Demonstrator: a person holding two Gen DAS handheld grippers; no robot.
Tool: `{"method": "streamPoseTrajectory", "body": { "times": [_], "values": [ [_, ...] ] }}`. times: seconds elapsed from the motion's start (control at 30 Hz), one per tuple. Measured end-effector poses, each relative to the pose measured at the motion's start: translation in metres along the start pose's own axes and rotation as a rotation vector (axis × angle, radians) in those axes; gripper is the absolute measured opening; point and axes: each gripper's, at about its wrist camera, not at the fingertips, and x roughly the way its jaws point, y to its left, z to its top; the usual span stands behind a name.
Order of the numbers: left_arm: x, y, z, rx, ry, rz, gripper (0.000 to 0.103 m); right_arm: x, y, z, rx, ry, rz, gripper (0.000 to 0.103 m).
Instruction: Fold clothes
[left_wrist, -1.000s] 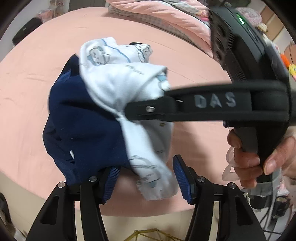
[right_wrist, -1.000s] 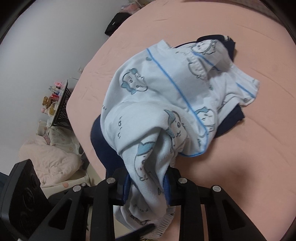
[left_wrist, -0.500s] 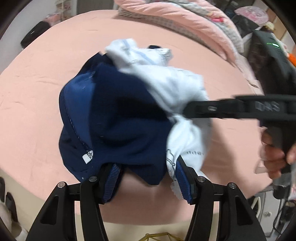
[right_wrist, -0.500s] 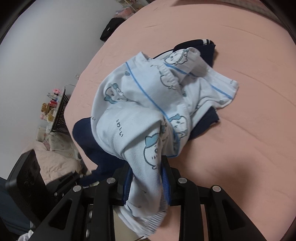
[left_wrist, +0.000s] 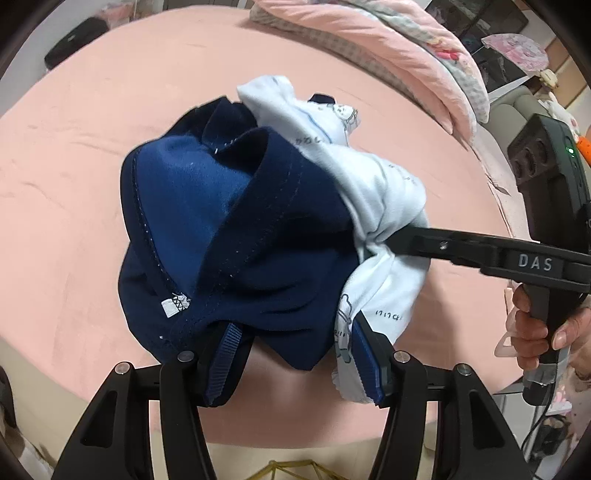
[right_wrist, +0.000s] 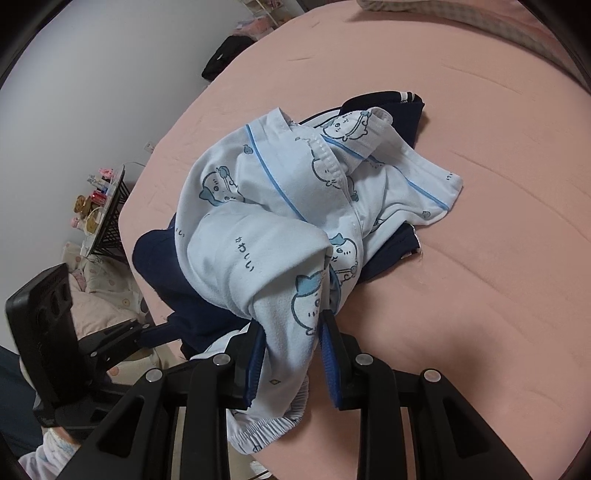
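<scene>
A: Fabric is heaped near the bed's (right_wrist: 480, 258) near edge: a printed white garment (right_wrist: 258, 229) draped over a navy garment (left_wrist: 258, 240). Where is each held?

B: The right gripper (right_wrist: 291, 354) is clamped on a bunched fold of the white garment, cloth pinched between its blue pads. The left gripper (left_wrist: 291, 350) is closed on the navy garment's lower edge, with the white hem caught against its right pad.

A: How is the cloth judged to handle?

B: Soft, light and limp; it sags wherever it is unsupported. A hem or seam is judged a better hold than a bunched middle, since layers may be dragged together.

A: What is shown by one view only?

B: The navy garment's inner lining and label are seen from the left wrist, along with the hand (left_wrist: 539, 332) on the right handle. The white garment's blue piping and cartoon print are shown by the right wrist.
</scene>
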Motion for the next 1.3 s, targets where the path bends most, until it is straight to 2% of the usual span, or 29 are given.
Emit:
{"method": "streamPoseTrajectory", "body": {
  "times": [0.07,0.13,0.2,0.3,0.43,0.5,0.57,0.6,0.7,0.83,1.0,1.03,1.1,1.13,1.3],
  "values": [
    [-0.002,0.022,-0.006,-0.030,-0.003,-0.049,0.056,-0.003,-0.002,0.000,0.000,-0.004,-0.003,0.027],
    [-0.005,0.025,-0.006,-0.048,0.003,-0.073,0.057,-0.006,-0.005,0.000,0.000,-0.008,-0.007,0.027],
    [-0.006,0.025,-0.004,-0.039,-0.001,-0.054,0.061,-0.007,-0.010,0.000,0.003,-0.010,-0.023,0.027],
    [0.002,0.023,0.002,-0.037,-0.003,-0.024,0.061,-0.007,-0.017,0.000,0.035,-0.009,-0.021,0.027],
    [0.011,0.033,0.004,-0.115,-0.016,-0.033,0.061,-0.012,-0.019,-0.001,0.017,-0.016,-0.029,0.027],
    [0.022,0.035,0.017,-0.161,-0.026,0.027,0.061,-0.013,-0.019,-0.001,-0.005,-0.022,-0.059,0.027],
    [0.024,0.044,0.021,-0.182,-0.026,0.104,0.061,-0.014,-0.027,-0.003,0.020,-0.020,-0.090,0.027],
    [0.025,0.047,0.021,-0.184,-0.022,0.118,0.061,-0.018,-0.037,-0.005,0.039,-0.017,-0.095,0.027],
    [0.022,0.050,0.023,-0.161,-0.033,0.142,0.061,-0.022,-0.051,-0.008,0.074,-0.021,-0.103,0.027],
    [0.019,0.048,0.030,-0.126,-0.052,0.243,0.061,-0.030,-0.066,-0.011,0.111,-0.034,-0.109,0.027],
    [0.022,0.034,0.040,-0.060,-0.076,0.306,0.061,-0.053,-0.069,-0.009,0.147,-0.088,0.040,0.028],
    [0.022,0.034,0.040,-0.054,-0.076,0.313,0.061,-0.058,-0.065,-0.009,0.125,-0.098,0.040,0.031],
    [0.022,0.032,0.040,-0.046,-0.079,0.325,0.061,-0.065,-0.055,-0.008,0.082,-0.114,0.044,0.060],
    [0.020,0.030,0.040,-0.045,-0.082,0.333,0.061,-0.067,-0.051,-0.008,0.063,-0.119,0.049,0.065],
    [0.002,0.013,0.039,0.011,-0.119,0.356,0.061,-0.052,-0.025,-0.014,-0.016,-0.079,0.054,0.072]
  ]
}}
